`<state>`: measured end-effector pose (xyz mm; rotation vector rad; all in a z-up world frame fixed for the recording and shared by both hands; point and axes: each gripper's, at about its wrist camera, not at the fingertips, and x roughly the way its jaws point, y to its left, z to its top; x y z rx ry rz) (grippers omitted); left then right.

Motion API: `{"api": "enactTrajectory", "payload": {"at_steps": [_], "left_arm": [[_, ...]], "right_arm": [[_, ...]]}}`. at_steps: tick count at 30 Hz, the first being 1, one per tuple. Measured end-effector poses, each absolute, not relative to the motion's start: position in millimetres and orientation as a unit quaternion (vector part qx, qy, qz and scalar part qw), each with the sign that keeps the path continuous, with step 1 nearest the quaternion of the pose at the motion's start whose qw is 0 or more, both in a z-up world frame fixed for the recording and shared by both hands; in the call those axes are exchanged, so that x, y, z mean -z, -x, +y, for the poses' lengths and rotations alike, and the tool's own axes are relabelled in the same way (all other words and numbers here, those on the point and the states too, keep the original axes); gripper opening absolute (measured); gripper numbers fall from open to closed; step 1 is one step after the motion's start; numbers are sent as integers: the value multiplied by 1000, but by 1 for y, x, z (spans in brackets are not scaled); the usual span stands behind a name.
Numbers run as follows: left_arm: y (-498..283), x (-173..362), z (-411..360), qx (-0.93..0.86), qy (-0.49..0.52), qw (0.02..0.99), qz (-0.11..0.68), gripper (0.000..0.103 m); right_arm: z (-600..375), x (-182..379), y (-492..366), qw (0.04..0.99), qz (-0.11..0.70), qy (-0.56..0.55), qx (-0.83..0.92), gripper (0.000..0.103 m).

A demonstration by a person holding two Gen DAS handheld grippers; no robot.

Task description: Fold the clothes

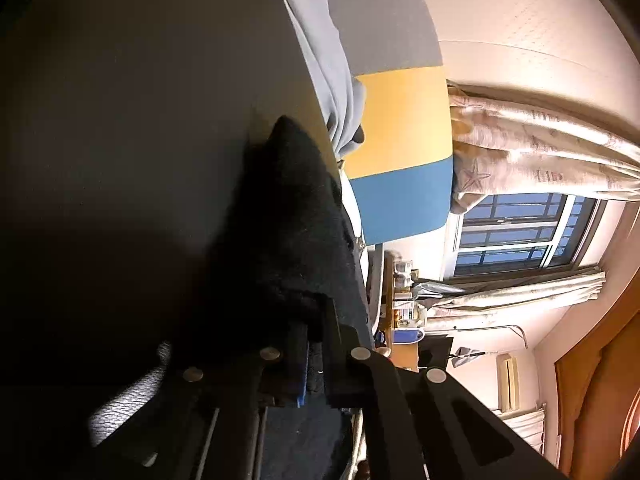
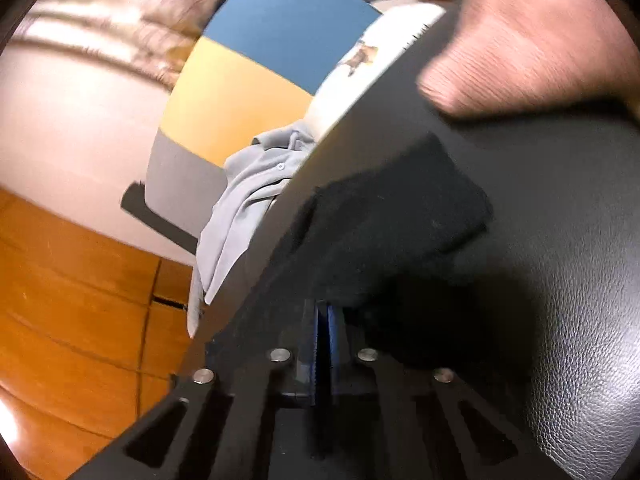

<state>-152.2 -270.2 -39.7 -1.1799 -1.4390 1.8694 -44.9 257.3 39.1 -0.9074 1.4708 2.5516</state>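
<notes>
We see a black fleecy garment (image 1: 280,220) lying on a dark leather-grained surface (image 1: 120,120), and both grippers have hold of it. In the left wrist view, the left gripper (image 1: 316,344) has its fingers drawn in narrow, pinched on the near edge of the black cloth, which rises away from the tips to a peak. In the right wrist view, the right gripper (image 2: 324,320) also has its fingers close together, clamped on the near edge of the same garment (image 2: 400,232), whose far corner lies flat on the surface (image 2: 560,280).

Over the surface's far edge hangs a light grey button shirt (image 2: 248,200), and beyond it stands a cushion in blue, yellow and grey bands (image 2: 240,92). A pink ribbed cloth (image 2: 520,48) sits at the far right of that view, its edges blurred. In the left view we also see a window (image 1: 520,232) with pale curtains (image 1: 540,148) beside it.
</notes>
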Motion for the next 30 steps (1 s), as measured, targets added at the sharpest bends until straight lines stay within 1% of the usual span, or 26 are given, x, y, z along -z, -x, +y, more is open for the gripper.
{"api": "enactTrajectory", "payload": {"at_steps": [4, 6, 7, 8, 9, 11, 12, 13, 14, 15, 16, 18, 20, 21, 22, 24, 26, 27, 28, 29, 30], "left_arm": [[151, 33, -283, -705, 429, 252, -506, 4], [152, 32, -284, -711, 443, 251, -486, 3], [152, 32, -283, -707, 453, 257, -479, 5], [151, 31, -281, -702, 458, 269, -475, 13], [148, 28, -281, -704, 466, 269, -463, 15], [141, 16, -286, -725, 470, 259, -432, 15], [136, 6, -291, -744, 463, 248, -413, 15], [134, -2, -295, -756, 452, 246, -405, 16], [132, -15, -299, -770, 432, 251, -397, 20], [133, -24, -299, -780, 418, 258, -388, 22], [137, -33, -294, -789, 408, 269, -373, 22], [148, -40, -268, -812, 404, 271, -322, 23], [160, -46, -241, -834, 400, 269, -269, 24], [166, -48, -227, -844, 397, 269, -241, 24], [172, -51, -213, -853, 395, 267, -214, 27], [183, -38, -195, -857, 408, 255, -184, 27], [196, -14, -177, -856, 437, 234, -148, 28], [201, 2, -168, -853, 454, 226, -121, 24], [199, 9, -167, -865, 434, 224, -117, 16], [201, 14, -171, -864, 430, 228, -130, 16], [204, 17, -174, -864, 430, 225, -136, 13]], "right_arm": [[239, -64, 23, 3, 418, 287, -862, 5], [237, -54, 14, 15, 405, 312, -859, 5], [237, -46, 12, 32, 392, 329, -858, 5], [238, -38, 10, 47, 383, 344, -856, 9], [241, -32, 8, 51, 389, 350, -851, 9], [245, -26, 3, 54, 400, 356, -843, 9], [244, -29, 0, 60, 385, 364, -846, 12], [244, -34, -3, 68, 368, 372, -849, 26], [245, -40, -9, 79, 349, 377, -854, 44], [243, -49, -13, 85, 327, 374, -864, 49], [239, -59, -14, 85, 300, 367, -876, 51], [224, -77, -4, 66, 250, 356, -898, 51], [204, -90, 13, 38, 200, 345, -916, 66], [191, -87, 25, 29, 164, 346, -923, 67], [177, -83, 41, 21, 127, 354, -926, 67], [157, -70, 71, 10, 73, 385, -920, 67], [159, -47, 97, 16, 56, 417, -907, 67], [163, -33, 109, 23, 47, 435, -899, 67], [168, -21, 118, 25, 44, 445, -894, 74], [178, -17, 118, 12, 66, 427, -902, 76], [187, -14, 118, 2, 83, 412, -907, 75]]}}
